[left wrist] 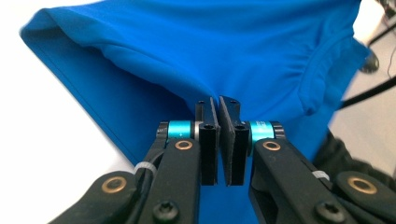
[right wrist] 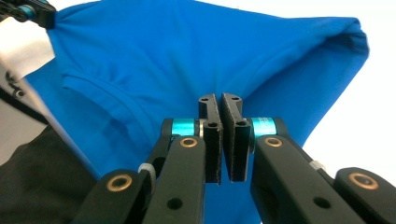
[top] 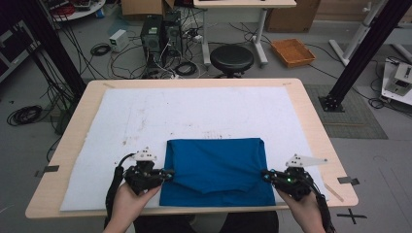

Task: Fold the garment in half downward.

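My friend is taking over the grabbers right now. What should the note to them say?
Left gripper: shut on the blue shirt, pinching its left edge.
Right gripper: shut on the blue shirt, pinching its right edge.
Where: the shirt lies on the white mat at the near side of the table, between both grippers.
Done: the shirt looks folded into a rectangle, and its near layer is pinched and lifted a little on each side.
Left: probably carry the pinched layer over to finish the fold, then let go.

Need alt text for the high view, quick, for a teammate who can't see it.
Two hand-held grippers pinch a folded blue shirt on a white mat: left gripper shut on its left edge, right gripper on its right edge.
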